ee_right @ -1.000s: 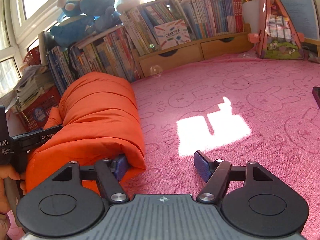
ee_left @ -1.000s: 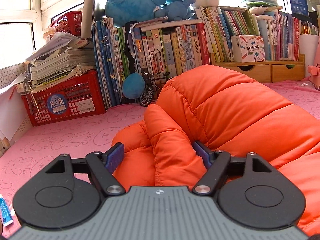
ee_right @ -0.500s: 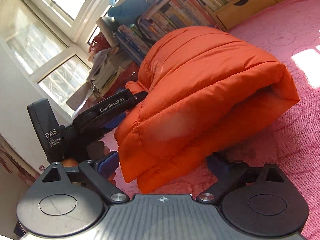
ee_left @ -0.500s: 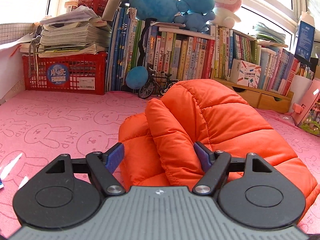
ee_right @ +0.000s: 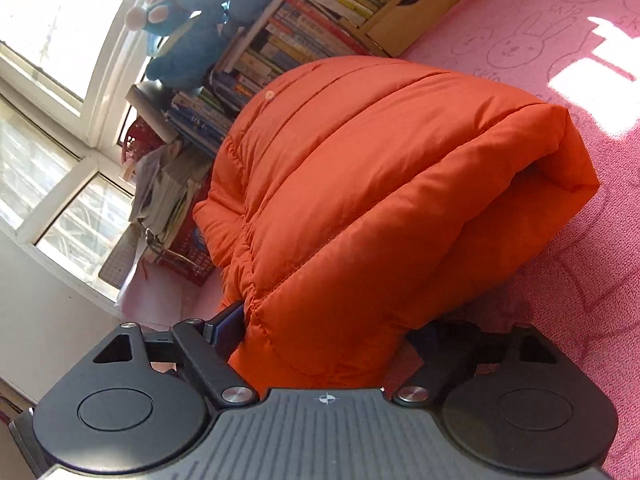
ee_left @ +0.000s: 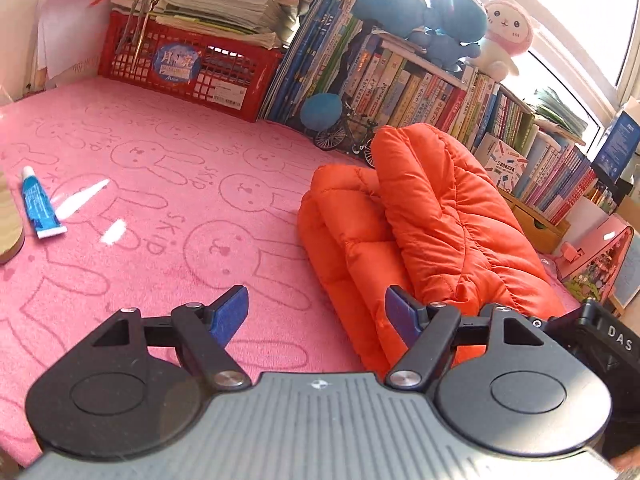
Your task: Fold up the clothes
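While the folded orange jacket (ee_right: 380, 200) lies bundled on the pink surface (ee_left: 140, 184), the right gripper (ee_right: 320, 332) is closing around its near edge; the left gripper (ee_left: 316, 312) gapes empty just left of it. Tidying seems underway; next, a firm pinch.

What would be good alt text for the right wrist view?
A folded orange puffer jacket lies on a pink rabbit-print mat, its near end between the closing jaws of the right gripper. Behind stand books and a blue plush toy.
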A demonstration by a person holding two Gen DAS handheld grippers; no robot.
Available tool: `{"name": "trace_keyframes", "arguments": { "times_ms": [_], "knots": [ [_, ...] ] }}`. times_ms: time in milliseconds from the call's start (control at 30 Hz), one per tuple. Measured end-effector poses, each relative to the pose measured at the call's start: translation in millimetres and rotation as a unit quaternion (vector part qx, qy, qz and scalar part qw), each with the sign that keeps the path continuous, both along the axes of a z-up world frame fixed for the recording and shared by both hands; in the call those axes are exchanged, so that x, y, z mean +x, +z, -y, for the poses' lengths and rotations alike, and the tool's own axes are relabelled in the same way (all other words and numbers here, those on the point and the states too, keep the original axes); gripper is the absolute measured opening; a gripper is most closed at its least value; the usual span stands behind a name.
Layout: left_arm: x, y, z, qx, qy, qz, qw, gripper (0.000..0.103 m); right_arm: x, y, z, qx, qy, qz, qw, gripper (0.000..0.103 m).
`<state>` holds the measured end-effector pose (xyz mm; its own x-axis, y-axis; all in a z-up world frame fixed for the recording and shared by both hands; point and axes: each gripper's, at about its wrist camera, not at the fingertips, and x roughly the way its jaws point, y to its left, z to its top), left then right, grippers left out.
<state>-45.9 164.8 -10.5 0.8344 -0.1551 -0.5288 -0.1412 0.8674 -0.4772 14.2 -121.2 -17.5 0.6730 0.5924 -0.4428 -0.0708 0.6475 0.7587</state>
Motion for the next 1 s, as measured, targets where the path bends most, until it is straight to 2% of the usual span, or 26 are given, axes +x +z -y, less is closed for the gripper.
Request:
{"name": "trace_keyframes", "arguments": {
  "times_ms": [33,133,233,300,433,533,567,633,733,833,900,967,1000],
  "knots": [
    [-3,-2,-6,-0.029,-0.006,-0.006,0.9995,0.075,0,-1,-1,-0.007,0.002,-0.001,1.000,0.070],
    [-4,-11,-18,-0.113,-0.036,-0.018,0.9928,0.075,-1,-3,0,-0.008,0.012,-0.005,1.000,0.059],
    [7,-19,-22,-0.157,-0.049,-0.023,0.9861,0.076,-5,-7,5,0.000,0.024,-0.011,1.000,0.052],
    [23,-24,-23,-0.181,-0.053,-0.028,0.9816,0.076,-7,-7,7,0.000,0.029,-0.011,1.000,0.050],
    [59,-23,-22,-0.197,-0.062,-0.015,0.9784,0.077,-8,-6,7,0.000,0.034,-0.014,0.999,0.050],
    [97,-24,-20,-0.199,-0.062,-0.027,0.9776,0.076,-1,-7,3,0.010,0.038,-0.024,0.999,0.050],
    [109,-22,-18,-0.182,-0.063,-0.027,0.9809,0.072,1,-7,1,0.015,0.040,-0.028,0.999,0.050],
    [127,-13,-15,-0.139,-0.059,-0.028,0.9881,0.052,10,-9,-5,0.025,0.047,-0.038,0.998,0.048],
    [153,13,-7,-0.050,-0.047,-0.013,0.9976,0.044,30,-11,-23,0.031,0.060,-0.049,0.996,0.046],
    [164,31,-2,0.043,-0.001,-0.020,0.9989,0.040,46,-9,-48,0.008,0.070,-0.039,0.997,0.046],
    [149,52,8,0.108,0.033,0.029,0.9932,0.040,51,-9,-60,-0.007,0.075,-0.031,0.997,0.046],
    [131,72,28,0.175,0.041,0.089,0.9797,0.041,47,-10,-64,-0.019,0.080,-0.014,0.996,0.046],
    [128,80,45,0.220,0.026,0.115,0.9683,0.042,46,-10,-65,-0.024,0.083,-0.005,0.996,0.046]
  ]
}}
